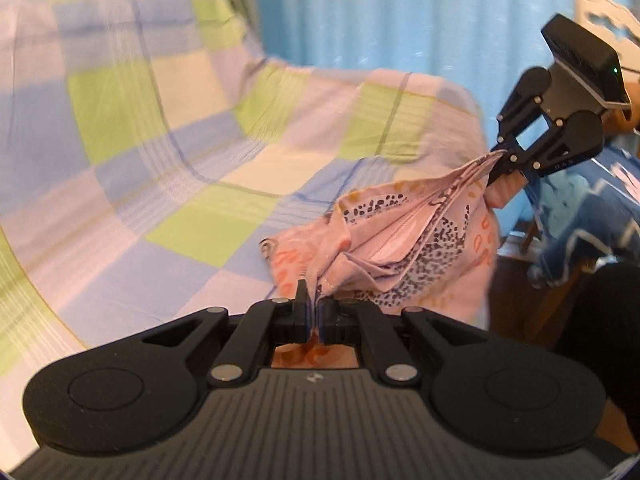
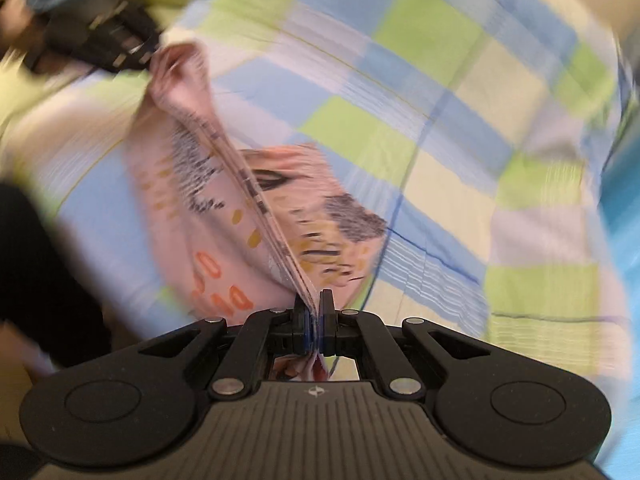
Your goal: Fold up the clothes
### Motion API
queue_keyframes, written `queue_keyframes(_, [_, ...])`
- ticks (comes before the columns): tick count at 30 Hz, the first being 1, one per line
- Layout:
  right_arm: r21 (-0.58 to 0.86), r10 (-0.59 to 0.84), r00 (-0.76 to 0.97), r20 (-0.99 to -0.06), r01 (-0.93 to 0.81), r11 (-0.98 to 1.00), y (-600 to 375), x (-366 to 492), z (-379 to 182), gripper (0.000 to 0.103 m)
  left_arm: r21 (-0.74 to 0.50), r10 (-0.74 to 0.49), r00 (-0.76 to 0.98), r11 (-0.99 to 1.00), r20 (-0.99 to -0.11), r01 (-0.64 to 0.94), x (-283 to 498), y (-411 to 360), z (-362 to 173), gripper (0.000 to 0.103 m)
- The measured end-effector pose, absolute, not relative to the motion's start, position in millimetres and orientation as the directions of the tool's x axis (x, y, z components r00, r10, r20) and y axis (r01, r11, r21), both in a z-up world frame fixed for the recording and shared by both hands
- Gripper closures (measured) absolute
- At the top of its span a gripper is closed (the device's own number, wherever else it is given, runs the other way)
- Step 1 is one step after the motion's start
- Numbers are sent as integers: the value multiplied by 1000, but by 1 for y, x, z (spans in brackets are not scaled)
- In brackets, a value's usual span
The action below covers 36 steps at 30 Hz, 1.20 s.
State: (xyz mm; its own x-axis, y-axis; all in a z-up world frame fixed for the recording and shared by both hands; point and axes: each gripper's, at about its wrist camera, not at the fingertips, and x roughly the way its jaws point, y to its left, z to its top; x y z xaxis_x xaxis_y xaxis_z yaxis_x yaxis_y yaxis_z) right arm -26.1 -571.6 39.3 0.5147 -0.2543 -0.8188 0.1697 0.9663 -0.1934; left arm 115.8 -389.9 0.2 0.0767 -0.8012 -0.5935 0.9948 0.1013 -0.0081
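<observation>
The left tongs [image 1: 313,303] are pinched tight on a gathered edge of a pink garment [image 1: 400,240], the cloth bunched between the two fingers. The right tongs [image 2: 314,312] are likewise clamped on another part of the same garment [image 2: 224,216], several layers of its edge sandwiched between the fingers. From the left wrist view the right tongs [image 1: 505,158] show at the upper right, gripping a corner of the cloth higher up, so that the garment hangs stretched between the two tools in a sagging, creased swag. The fabric is pink with dark speckled patches and orange marks. It hangs above a bed [image 1: 160,140] covered in a checked sheet of blue, green, cream and lilac squares; whether its lowest folds touch the sheet cannot be told. A blue curtain [image 1: 380,12] hangs behind the bed. In the right wrist view the left tongs [image 2: 136,50] appear blurred at the upper left, with the garment's edge running taut from there down to the right tongs.
</observation>
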Motion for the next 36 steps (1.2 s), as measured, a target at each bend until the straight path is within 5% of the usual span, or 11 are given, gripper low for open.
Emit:
queue_keyframes(3, [-15, -163, 534, -830, 271, 963, -624, -11, 3, 101, -125, -778, 44, 156, -627, 980, 157, -419, -36, 101])
queue_keyframes(8, [242, -69, 668, -741, 361, 900, -650, -36, -44, 77, -202, -757, 10, 187, -654, 961, 178, -432, -72, 101])
queue_keyframes(12, [330, -72, 769, -635, 354, 875, -649, -68, -58, 60, -231, -776, 3, 192, -631, 954, 180, -429, -79, 100])
queue_keyframes(13, [342, -77, 789, -610, 349, 873, -649, -75, -61, 49, -244, -779, 1, 198, -627, 949, 182, -430, -80, 100])
queue_keyframes(17, [414, -90, 854, -513, 337, 846, -646, -93, -70, 44, -273, -782, -9, 207, -623, 940, 186, -432, -81, 100])
queue_keyframes(24, [482, -105, 880, -464, 350, 803, -654, -88, -79, 44, -323, -798, -11, 231, -602, 918, 192, -432, -85, 99])
queue_keyframes(27, [569, -113, 888, -446, 379, 730, -666, -89, -87, 66, -356, -809, -17, 240, -588, 903, 195, -431, -87, 100])
queue_keyframes(28, [580, -124, 882, -455, 399, 710, -668, -90, -88, 94, -363, -812, -19, 240, -583, 900, 196, -430, -88, 101])
queue_keyframes(36, [528, -235, 897, -375, 415, 741, -661, -97, -48, 99, -461, -874, -3, 254, -487, 850, 208, -412, -69, 102])
